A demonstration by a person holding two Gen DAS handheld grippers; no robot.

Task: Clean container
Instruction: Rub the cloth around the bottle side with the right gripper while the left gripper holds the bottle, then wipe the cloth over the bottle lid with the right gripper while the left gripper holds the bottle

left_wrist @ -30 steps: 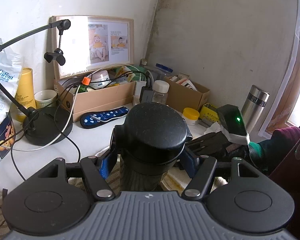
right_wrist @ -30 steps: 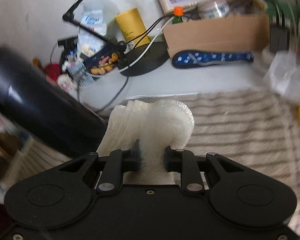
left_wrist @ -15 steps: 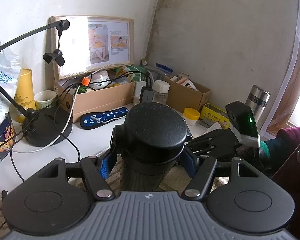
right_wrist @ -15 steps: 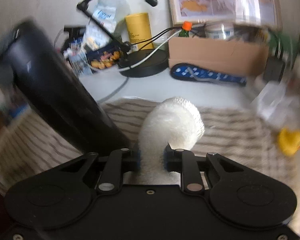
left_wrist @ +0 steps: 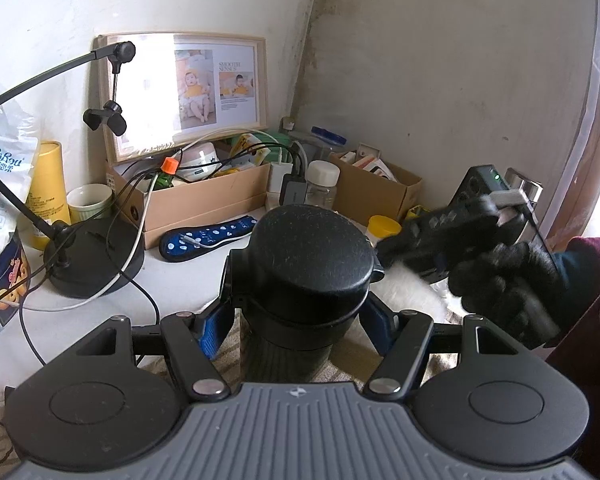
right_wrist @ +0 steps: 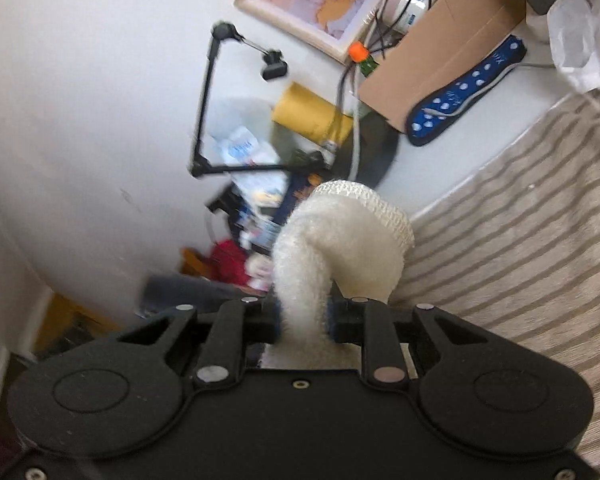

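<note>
Left wrist view: left tool fills the lower frame; its blue-padded fingers press both sides of a black container, gripping it.
Container position: centre of the frame, upright, lid on, held over the striped cloth.
Right side of frame: a gloved hand holds the right tool, blurred, just beside the container; a white wipe shows under it, next to the lid.
Right wrist view: right tool sits at the lower centre, its jaws closed on the white wipe.
Wipe shape: folded and curled over forward above the fingers.
Right view tilt: scene appears rotated; striped cloth lies at the right of the frame.
Container in right view: cannot tell; not clearly seen.
Surface: white, cluttered toward the wall.
Upper left of the left view: framed photo leaning on the wall, cardboard box below it.
Left edge: lamp base with cables, yellow tube, cup.
Centre: blue dotted case in front of the box.
</note>
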